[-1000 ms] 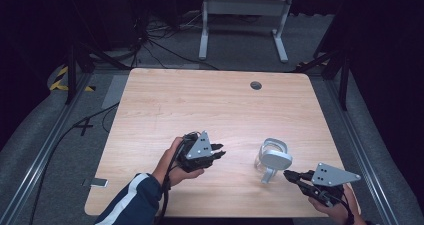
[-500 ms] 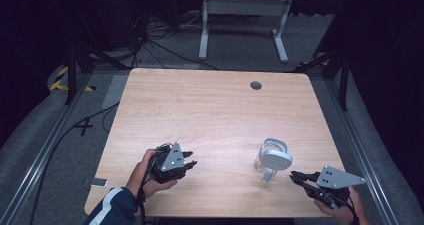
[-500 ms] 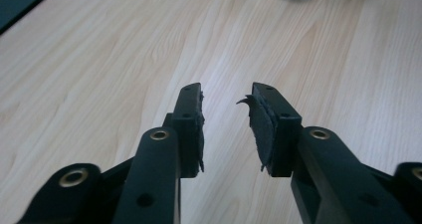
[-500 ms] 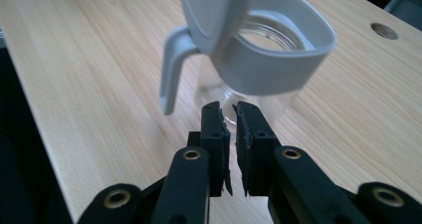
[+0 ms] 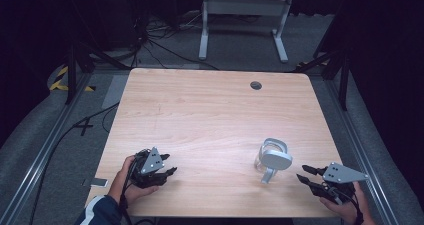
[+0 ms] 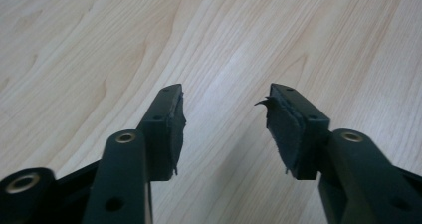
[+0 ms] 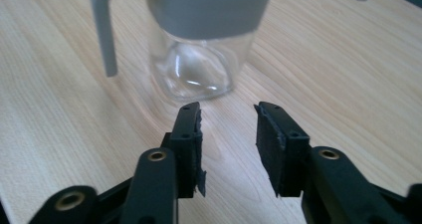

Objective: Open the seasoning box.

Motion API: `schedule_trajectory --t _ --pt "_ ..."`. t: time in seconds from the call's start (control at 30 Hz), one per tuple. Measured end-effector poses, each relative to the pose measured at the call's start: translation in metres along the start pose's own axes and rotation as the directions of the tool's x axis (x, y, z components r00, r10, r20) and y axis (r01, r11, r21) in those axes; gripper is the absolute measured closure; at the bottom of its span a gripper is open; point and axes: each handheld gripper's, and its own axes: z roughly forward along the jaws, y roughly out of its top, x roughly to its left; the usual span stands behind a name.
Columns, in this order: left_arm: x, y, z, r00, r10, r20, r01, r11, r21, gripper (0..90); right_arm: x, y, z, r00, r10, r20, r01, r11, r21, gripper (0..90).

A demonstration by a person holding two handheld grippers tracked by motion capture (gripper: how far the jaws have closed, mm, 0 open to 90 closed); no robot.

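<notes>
While near table edge [image 5: 210, 216], tools [image 5: 306, 177] apart.

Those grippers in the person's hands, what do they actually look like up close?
Each is a black tool with two jaws. The left gripper and the right gripper each carry a grey three-cornered plate on top. Up close, the jaws are dark bars with brass-coloured rivets, and the pads are ragged black rubber, frayed at the edges. The left arm wears a dark sleeve with a white stripe.
</notes>
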Motion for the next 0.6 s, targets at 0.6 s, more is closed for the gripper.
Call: schedule_trajectory --t 0.6 --pt "0.027 -0.043 -0.007 0.9908 -0.134 -0.023 0.134 0.9907 0.022 29.2 -0.034 -0.044 0.007 0.9774 0.192 0.088 -0.194 0.981 0.017 44.4"
